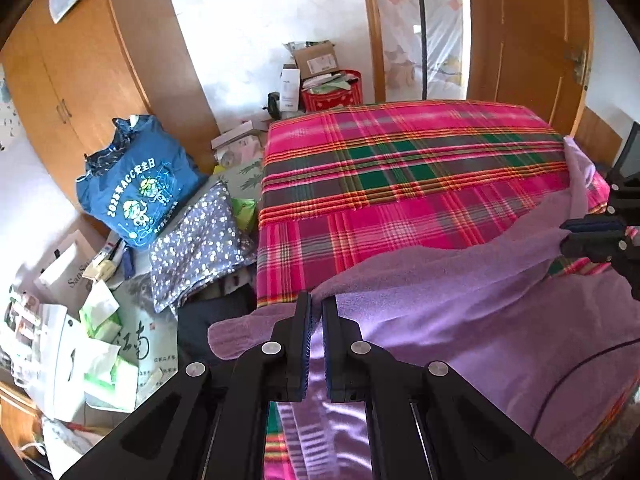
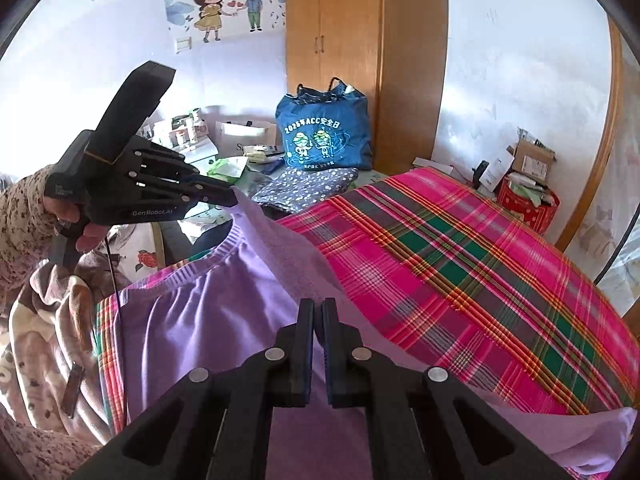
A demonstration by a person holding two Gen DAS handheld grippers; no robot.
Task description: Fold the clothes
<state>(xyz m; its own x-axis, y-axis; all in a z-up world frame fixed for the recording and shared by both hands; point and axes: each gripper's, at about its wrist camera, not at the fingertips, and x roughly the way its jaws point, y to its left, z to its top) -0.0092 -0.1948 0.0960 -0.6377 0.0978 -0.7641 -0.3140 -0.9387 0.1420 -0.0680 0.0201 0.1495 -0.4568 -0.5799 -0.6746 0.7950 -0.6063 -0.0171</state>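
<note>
The purple garment (image 1: 460, 312) lies at the lower right of the left wrist view on a plaid bed (image 1: 400, 168), its lower part cut off behind the gripper bodies. The left gripper (image 1: 316, 312) pinches its edge at lower centre; the right gripper (image 2: 318, 316) is clamped on its fabric too. A blue bag (image 1: 136, 192) and floral cushion (image 1: 196, 240) crowd the left; the clutter below is hard to make out.

Free room: plaid bedspread (image 1: 400, 168) ahead of both grippers, bare to its far edge. Obstacles: beyond the bed's left side, blue bag (image 1: 136, 192), dotted cushion (image 1: 196, 244), paper bags (image 1: 68, 336) (heaped, no gap). Past the far edge: red box (image 1: 332, 96), cartons (image 1: 316, 60), wardrobe (image 1: 84, 92).
</note>
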